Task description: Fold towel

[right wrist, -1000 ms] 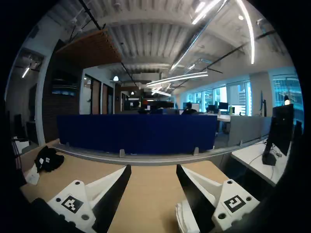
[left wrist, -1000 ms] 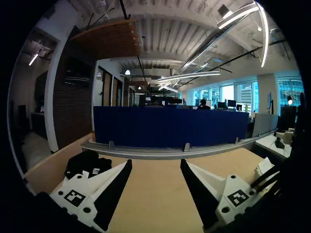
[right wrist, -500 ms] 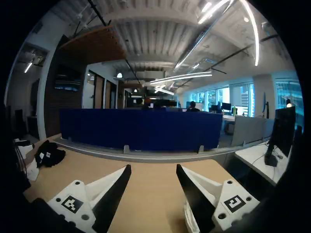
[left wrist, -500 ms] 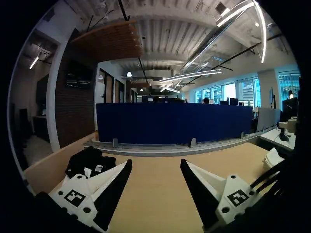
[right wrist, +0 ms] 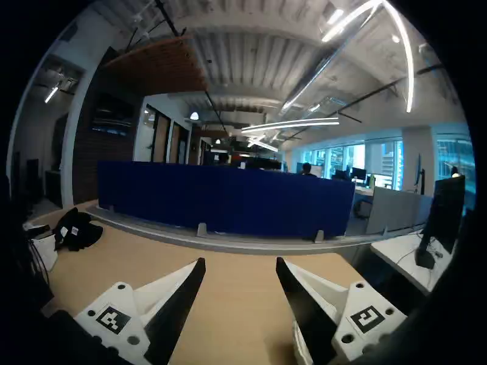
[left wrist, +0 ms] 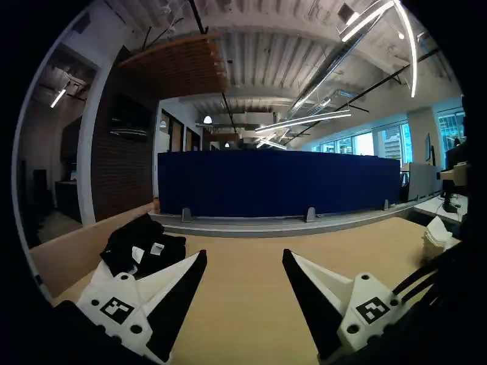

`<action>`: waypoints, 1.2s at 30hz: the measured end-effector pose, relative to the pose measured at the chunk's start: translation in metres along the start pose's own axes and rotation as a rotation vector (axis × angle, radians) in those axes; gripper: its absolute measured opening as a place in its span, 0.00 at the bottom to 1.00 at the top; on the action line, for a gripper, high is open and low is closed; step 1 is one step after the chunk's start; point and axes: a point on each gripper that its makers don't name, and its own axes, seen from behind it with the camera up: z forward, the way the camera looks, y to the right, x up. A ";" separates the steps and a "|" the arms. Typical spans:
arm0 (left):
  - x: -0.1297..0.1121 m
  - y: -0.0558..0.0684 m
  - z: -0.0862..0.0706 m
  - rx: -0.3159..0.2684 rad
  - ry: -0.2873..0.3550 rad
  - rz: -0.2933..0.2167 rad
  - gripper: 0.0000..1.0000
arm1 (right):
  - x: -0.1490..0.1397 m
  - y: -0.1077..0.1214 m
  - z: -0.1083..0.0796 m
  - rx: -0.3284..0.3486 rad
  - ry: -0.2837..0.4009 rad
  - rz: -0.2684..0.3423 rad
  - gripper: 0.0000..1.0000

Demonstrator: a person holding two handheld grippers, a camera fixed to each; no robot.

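Visibly, left gripper (left wrist: 243, 271) and right gripper (right wrist: 240, 275) hold fingers (left wrist: 173, 295) apart over the table (left wrist: 243, 322) bearing black cloth (left wrist: 141, 242).

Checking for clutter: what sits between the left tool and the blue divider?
In the left gripper view, bare wooden desk runs from the left tool to the grey rail under the blue divider; a black cloth bundle lies to the left.
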 end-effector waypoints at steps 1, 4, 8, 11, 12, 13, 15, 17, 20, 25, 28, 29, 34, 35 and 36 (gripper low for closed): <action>-0.003 0.000 0.000 0.000 0.002 -0.003 0.92 | -0.002 -0.002 0.000 0.006 -0.002 -0.001 0.90; -0.012 -0.001 0.001 0.003 0.010 -0.013 0.92 | -0.009 -0.007 0.001 0.019 -0.005 -0.003 0.90; -0.025 -0.002 0.001 0.011 0.016 -0.025 0.92 | -0.016 -0.010 0.002 0.027 -0.003 -0.001 0.90; -0.035 -0.002 0.000 0.014 0.018 -0.025 0.92 | -0.020 -0.011 0.002 0.030 -0.002 -0.001 0.90; -0.039 -0.001 0.000 0.015 0.019 -0.025 0.92 | -0.022 -0.011 0.002 0.031 -0.001 -0.001 0.90; -0.042 -0.002 -0.001 0.017 0.021 -0.025 0.92 | -0.023 -0.011 0.002 0.031 0.001 -0.002 0.90; -0.048 -0.003 -0.001 0.021 0.026 -0.024 0.92 | -0.026 -0.011 0.002 0.032 0.005 -0.004 0.90; -0.054 -0.004 -0.001 0.026 0.026 -0.027 0.92 | -0.028 -0.011 0.002 0.033 0.003 -0.006 0.90; -0.063 -0.005 -0.001 0.033 0.025 -0.037 0.92 | -0.032 -0.010 0.001 0.034 0.004 -0.004 0.90; -0.076 -0.006 0.000 0.044 0.029 -0.047 0.92 | -0.034 -0.008 0.002 0.033 0.013 0.008 0.90; -0.082 -0.006 -0.001 0.049 0.031 -0.047 0.92 | -0.034 -0.005 0.002 0.035 0.019 0.011 0.90; -0.083 -0.007 -0.001 0.050 0.033 -0.046 0.92 | -0.034 -0.004 0.003 0.034 0.020 0.010 0.90; -0.086 -0.004 -0.002 0.057 0.043 -0.025 0.92 | -0.033 -0.001 0.005 0.035 0.032 0.009 0.90; -0.086 -0.003 -0.002 0.057 0.042 -0.019 0.92 | -0.034 -0.001 0.005 0.036 0.034 0.011 0.90; -0.087 -0.002 -0.002 0.057 0.041 -0.012 0.92 | -0.034 -0.002 0.006 0.036 0.035 0.014 0.90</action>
